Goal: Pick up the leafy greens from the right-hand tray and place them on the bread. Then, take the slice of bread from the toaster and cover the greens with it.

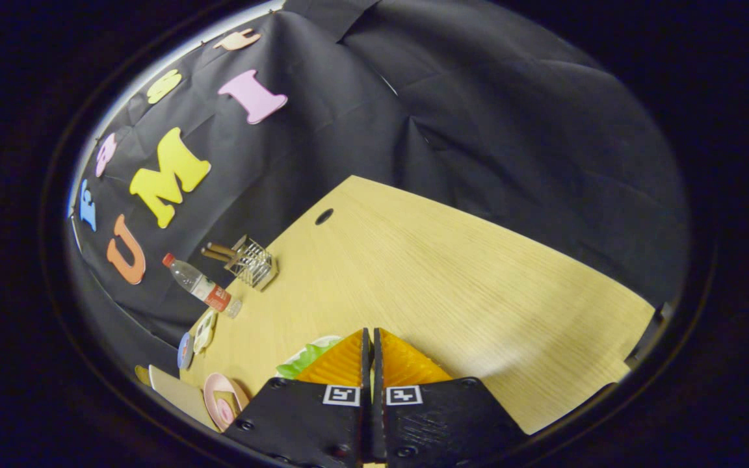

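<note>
1. Presently, tool point(372, 338): fingers drawn together, tips all but touching, only a thin slit between them. Nothing visibly pinched there. It is tilted and raised above the tabletop point(465, 273).
2. Leafy greens point(304, 359): a green, ruffled edge peeping out just beside the left finger, low and close under the tool. A pale rim behind it may be the tray or a plate; cannot tell which. Whether the greens touch the finger cannot be told.
3. Orientation of greens: too little shows to give a long axis or a pointing direction; the visible frill runs roughly alongside the finger.
4. Step in hand, as judged: the first one, fetching the greens. No grasp is evident.
5. Next move, as judged: spread the fingers, shift toward the greens, descend over the frill, then pinch lightly, since leaves crush and slip.
6. Other items, well apart beyond the fingers along the tabletop's far edge: water bottle point(200, 285) lying slanted; wire basket point(254, 262); small plates point(223, 400).
</note>
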{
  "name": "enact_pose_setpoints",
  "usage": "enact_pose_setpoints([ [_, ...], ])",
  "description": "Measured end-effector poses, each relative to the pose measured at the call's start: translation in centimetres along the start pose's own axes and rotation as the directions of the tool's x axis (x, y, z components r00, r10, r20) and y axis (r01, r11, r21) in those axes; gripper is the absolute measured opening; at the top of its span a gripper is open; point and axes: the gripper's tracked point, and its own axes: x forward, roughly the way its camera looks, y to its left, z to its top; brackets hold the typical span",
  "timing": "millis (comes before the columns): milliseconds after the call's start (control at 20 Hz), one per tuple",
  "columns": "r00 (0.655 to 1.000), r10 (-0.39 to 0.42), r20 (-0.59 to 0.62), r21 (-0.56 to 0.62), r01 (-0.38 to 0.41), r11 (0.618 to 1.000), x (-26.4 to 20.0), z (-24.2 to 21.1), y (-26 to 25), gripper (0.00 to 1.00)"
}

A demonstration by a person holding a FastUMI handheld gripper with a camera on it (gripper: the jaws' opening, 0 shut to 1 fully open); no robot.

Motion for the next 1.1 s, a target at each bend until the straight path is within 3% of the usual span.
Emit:
enact_pose_setpoints([
  [550,0.965,0.248,0.089,0.011,-0.25,0.968,-7.2,2.4,9.7,0.0],
  [1100,0.902,0.43,0.038,-0.112,-0.424,0.899,-11.8,-3.9,25.5,0.0],
])
